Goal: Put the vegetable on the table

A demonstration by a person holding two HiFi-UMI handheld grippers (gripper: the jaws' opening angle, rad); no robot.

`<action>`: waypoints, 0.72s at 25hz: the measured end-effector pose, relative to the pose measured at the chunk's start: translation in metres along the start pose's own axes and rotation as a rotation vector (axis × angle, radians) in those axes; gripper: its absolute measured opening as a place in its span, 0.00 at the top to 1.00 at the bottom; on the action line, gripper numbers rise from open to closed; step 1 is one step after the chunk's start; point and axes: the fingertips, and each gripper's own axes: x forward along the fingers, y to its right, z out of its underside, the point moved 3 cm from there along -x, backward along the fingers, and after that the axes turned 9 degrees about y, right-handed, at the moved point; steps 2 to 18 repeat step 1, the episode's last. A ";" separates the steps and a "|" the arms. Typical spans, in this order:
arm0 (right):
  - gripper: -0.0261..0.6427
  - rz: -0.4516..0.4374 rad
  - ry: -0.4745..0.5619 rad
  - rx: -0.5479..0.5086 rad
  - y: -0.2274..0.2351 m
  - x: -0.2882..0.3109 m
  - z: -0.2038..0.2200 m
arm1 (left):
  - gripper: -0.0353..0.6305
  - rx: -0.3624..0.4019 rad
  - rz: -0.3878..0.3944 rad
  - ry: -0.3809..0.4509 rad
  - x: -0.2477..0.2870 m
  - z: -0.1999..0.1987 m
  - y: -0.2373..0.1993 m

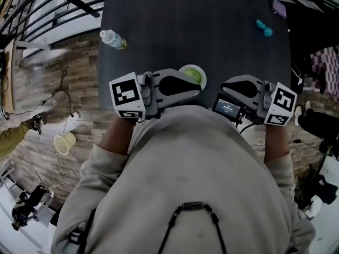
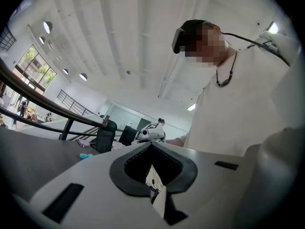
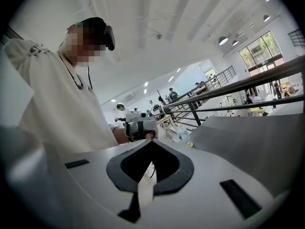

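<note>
The vegetable [image 1: 194, 76] was pale green, in a white dish [image 1: 183, 69] on the dark worktop [image 1: 190, 25]. Only the head view showed it. The left tool [image 1: 199, 88] and right tool [image 1: 224, 84] were closed, empty.

I find most of the dark bench [image 1: 185, 25] bare through its middle and far side, so there is open room to pass. A water bottle [image 1: 113, 39] lies at the left edge and a small blue thing [image 1: 264, 28] at the far right. At the near edge, the green vegetable [image 1: 194, 75] sits just beside my left gripper [image 1: 199, 89].
</note>
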 end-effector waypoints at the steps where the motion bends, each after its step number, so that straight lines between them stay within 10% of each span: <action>1: 0.94 -0.002 0.001 0.001 -0.001 0.001 0.001 | 0.94 -0.002 -0.002 -0.001 -0.001 0.001 0.000; 18: 0.94 -0.002 0.001 0.001 -0.001 0.001 0.001 | 0.94 -0.002 -0.002 -0.001 -0.001 0.001 0.000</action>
